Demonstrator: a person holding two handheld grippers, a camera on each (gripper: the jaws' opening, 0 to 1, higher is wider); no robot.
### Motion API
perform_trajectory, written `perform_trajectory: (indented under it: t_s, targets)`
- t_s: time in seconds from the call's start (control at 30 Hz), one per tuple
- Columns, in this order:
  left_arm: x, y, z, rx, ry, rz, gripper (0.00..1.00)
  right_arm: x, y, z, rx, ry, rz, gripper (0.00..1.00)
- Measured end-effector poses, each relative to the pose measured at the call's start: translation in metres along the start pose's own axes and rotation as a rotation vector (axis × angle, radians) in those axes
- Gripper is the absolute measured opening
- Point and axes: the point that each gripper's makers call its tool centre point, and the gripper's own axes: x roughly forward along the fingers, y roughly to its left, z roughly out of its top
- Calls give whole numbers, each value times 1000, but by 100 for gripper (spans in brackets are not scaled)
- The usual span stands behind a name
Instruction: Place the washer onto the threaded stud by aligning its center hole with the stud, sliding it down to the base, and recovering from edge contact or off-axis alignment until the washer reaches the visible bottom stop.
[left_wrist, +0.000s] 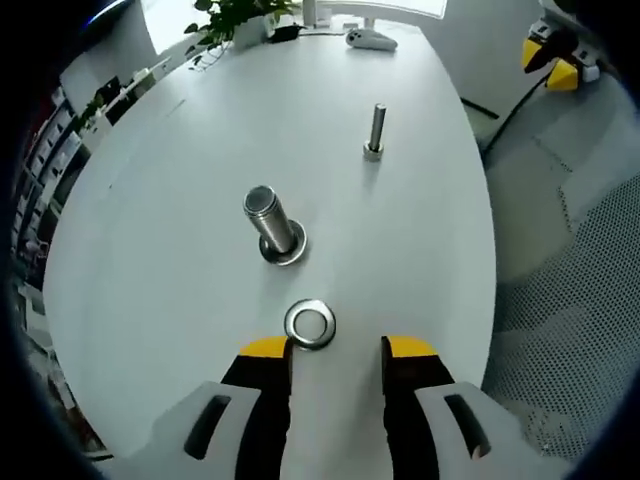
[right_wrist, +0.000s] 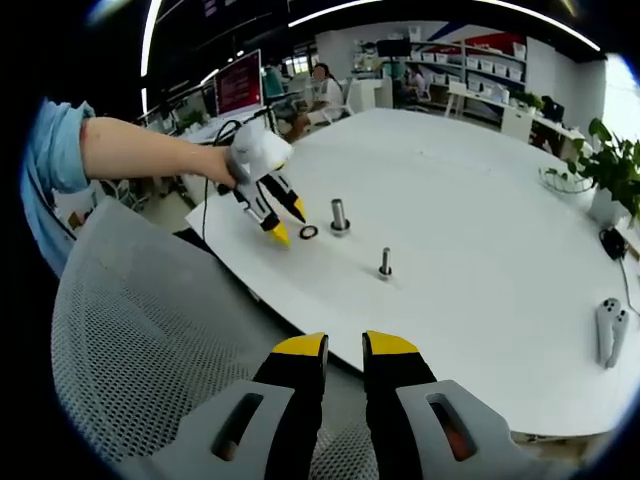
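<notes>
- No text, label, brand, number or sign can be read in either view.
- In the right gripper view, a screen (right_wrist: 238, 88) at the upper left of the frame glows reddish, but whatever stands on it is too small and blurred to make out.

Setting: open-plan office, as I see it. Large white table (right_wrist: 480, 260), mesh chair (right_wrist: 150, 330), desk monitors (right_wrist: 238, 84), shelving (right_wrist: 490, 55), potted plant (right_wrist: 615, 165).
</notes>
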Motion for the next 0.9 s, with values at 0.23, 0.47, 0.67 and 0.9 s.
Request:
perform_trajectory:
  t_s: [0.23, 0.47, 0.67, 0.9]
  targets:
    - [8, 7, 4, -16, 24, 29, 32, 0, 0, 1, -2, -5, 2, 17]
    - [10, 4, 3, -32, 35, -5, 28, 1, 2, 0, -7, -1, 9, 17]
    - [10, 4, 3, -34, 32, -2, 28, 1, 2, -1, -8, 8, 10, 17]
    - [11, 5, 4, -18, 13, -11, 30, 1, 1, -2, -6, 15, 3, 17]
